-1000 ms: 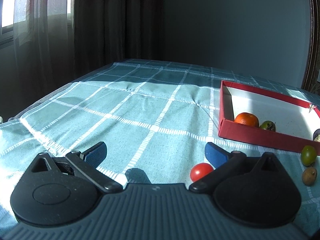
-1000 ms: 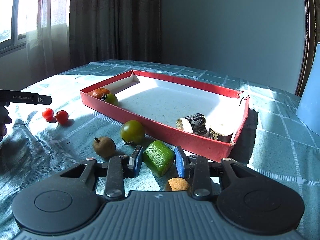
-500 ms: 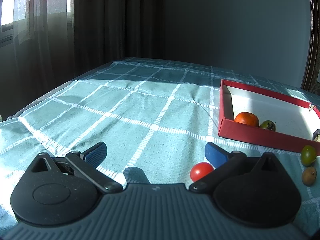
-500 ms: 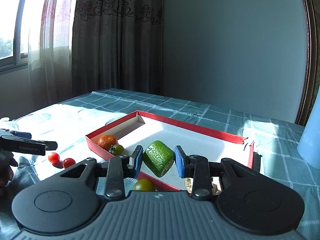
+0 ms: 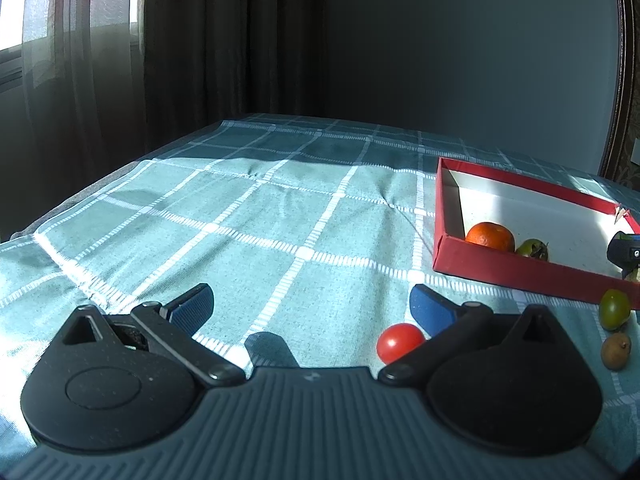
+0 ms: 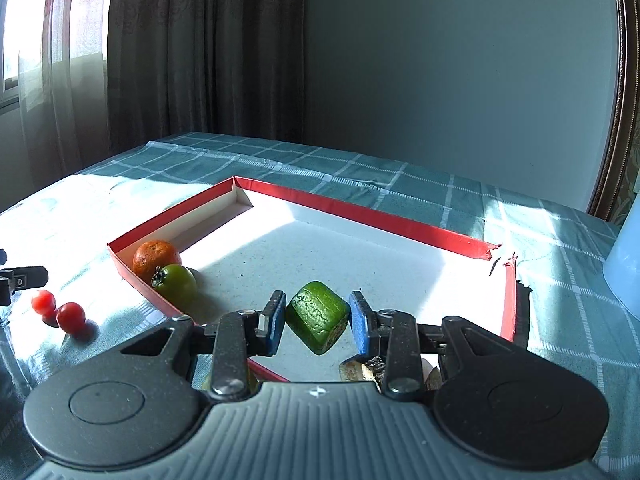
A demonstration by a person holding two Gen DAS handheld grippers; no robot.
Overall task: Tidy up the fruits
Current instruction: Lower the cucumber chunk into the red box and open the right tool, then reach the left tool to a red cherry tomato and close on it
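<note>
- The right gripper [image 6: 318, 322] has its blue fingers [image 6: 276, 320] closed narrowly on a green chunk of fruit [image 6: 318, 322], pressing on its 2 opposite sides.
- The green chunk is held in the air above the near part of the red tray [image 6: 360, 216], clear of the tray's white floor.
- The chunk is blocky and tilted: one corner points down toward the camera, a broad flat face looks up and away, and its long axis runs roughly across from finger to finger, sloping down to the right.
- Inside the red tray, in its near-left corner, an orange [image 6: 156, 258] sits against the wall with a green tomato [image 6: 176, 283] touching it on the tray's inner side.
- A dark-skinned piece with a pale cut face [image 6: 360, 368] shows just under the right gripper's right finger; whether it lies in the tray cannot be told.
- Left of the red tray, on the checked cloth [image 5: 240, 220] of the counter, 2 cherry tomatoes [image 6: 60, 311] lie side by side, close together.
- The left gripper [image 5: 310, 308] has its fingers [image 5: 192, 306] spread wide and holds nothing; it hangs low over the cloth, left of the red tray.
- One cherry tomato lies just beside the left gripper's right finger.
- In front of the red tray's near wall, outside it, a green fruit [image 5: 615, 309] and a small brown fruit [image 5: 616, 351] lie near each other on the cloth.
</note>
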